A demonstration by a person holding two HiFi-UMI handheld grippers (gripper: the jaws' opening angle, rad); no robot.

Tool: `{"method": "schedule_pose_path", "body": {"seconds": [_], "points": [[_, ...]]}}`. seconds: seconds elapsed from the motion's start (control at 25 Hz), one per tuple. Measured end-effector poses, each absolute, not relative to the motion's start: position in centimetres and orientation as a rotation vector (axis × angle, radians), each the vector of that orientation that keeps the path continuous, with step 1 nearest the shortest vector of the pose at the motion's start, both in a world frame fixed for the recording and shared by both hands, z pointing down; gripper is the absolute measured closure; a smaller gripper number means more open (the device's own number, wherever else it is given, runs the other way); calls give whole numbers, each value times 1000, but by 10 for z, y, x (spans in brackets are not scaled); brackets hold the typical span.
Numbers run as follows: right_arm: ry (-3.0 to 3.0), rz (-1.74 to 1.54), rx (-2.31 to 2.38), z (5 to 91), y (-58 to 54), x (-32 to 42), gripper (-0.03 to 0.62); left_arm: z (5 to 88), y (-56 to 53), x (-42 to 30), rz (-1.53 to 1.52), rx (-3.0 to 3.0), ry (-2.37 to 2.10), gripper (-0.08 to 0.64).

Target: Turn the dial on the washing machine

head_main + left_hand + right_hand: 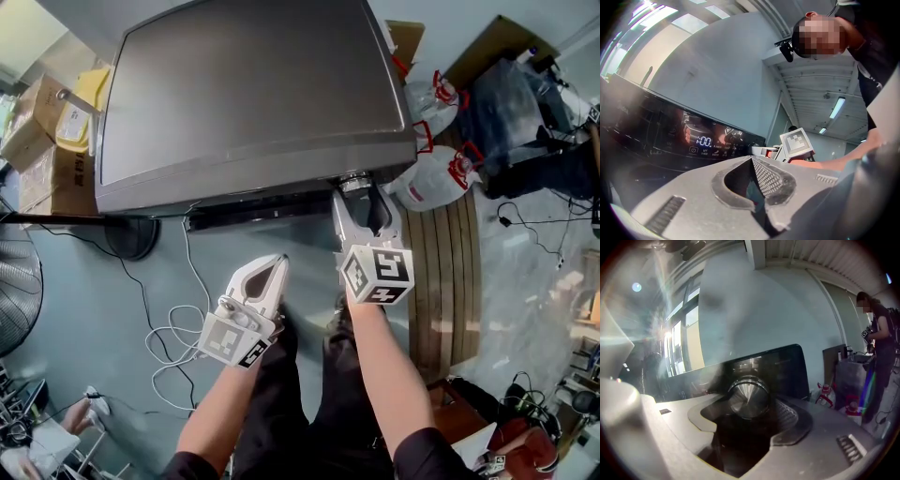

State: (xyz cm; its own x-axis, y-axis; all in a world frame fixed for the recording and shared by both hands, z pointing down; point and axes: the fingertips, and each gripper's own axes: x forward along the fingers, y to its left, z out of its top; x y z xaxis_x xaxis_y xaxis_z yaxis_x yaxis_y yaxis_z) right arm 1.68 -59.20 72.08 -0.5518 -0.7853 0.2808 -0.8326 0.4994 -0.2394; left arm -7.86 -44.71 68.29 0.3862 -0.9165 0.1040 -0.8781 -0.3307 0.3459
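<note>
The washing machine (253, 94) fills the upper middle of the head view, its grey lid bare. The dial (747, 398), a brushed-metal knob, sits on the dark control panel (689, 136) at the machine's front right. The right gripper (362, 195) reaches in to it from below, and its jaws are closed around the knob, one on each side. The left gripper (278, 263) hangs in the air lower down, left of the right one and apart from the machine, with its jaws pressed together on nothing. Its view shows the panel's lit display and the marker cube (797, 143) of the right gripper beyond.

Nothing lies between the grippers and the panel. Cardboard boxes (39, 120) are stacked to the machine's left, with part of a fan (13, 302) below them. White cables (174, 330) loop across the floor (94, 281), which is pale blue-grey. To the right stand white plastic jugs (433, 174) with red caps, beside a run of wooden planks (452, 272) and a dark heap of gear and cords.

The right gripper view shows a pale wall (764, 310), bright windows (684, 333) on the left, and another person (879, 333) standing far right.
</note>
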Motion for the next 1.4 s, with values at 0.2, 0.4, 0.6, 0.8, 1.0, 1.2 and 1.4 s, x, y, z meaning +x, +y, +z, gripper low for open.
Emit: {"method": "schedule_pose_path", "body": {"seconds": [0.2,0.4,0.6,0.8,1.0,1.2,1.4], "points": [[-2611,659,1409,723,-591,16,296,682,-447,-78,-161,2309,-1556,548],[-2624,788,1421,724,-591,17,296,686,-447,-79,-169,2298,-1548,548],[-2633,858,1422,724,-592,17,296,690,-450,-80,-168,2292,-1544,548],[-2636,866,1423,724,-592,17,296,691,-452,-79,-167,2296,-1539,548],[-2635,865,1412,724,-592,17,296,690,-452,-77,-165,2297,-1537,548],[-2623,760,1410,724,-590,17,295,687,-452,-77,-165,2299,-1541,548],[-2598,589,1373,724,-580,21,295,679,-453,-76,-170,2307,-1551,548]]}}
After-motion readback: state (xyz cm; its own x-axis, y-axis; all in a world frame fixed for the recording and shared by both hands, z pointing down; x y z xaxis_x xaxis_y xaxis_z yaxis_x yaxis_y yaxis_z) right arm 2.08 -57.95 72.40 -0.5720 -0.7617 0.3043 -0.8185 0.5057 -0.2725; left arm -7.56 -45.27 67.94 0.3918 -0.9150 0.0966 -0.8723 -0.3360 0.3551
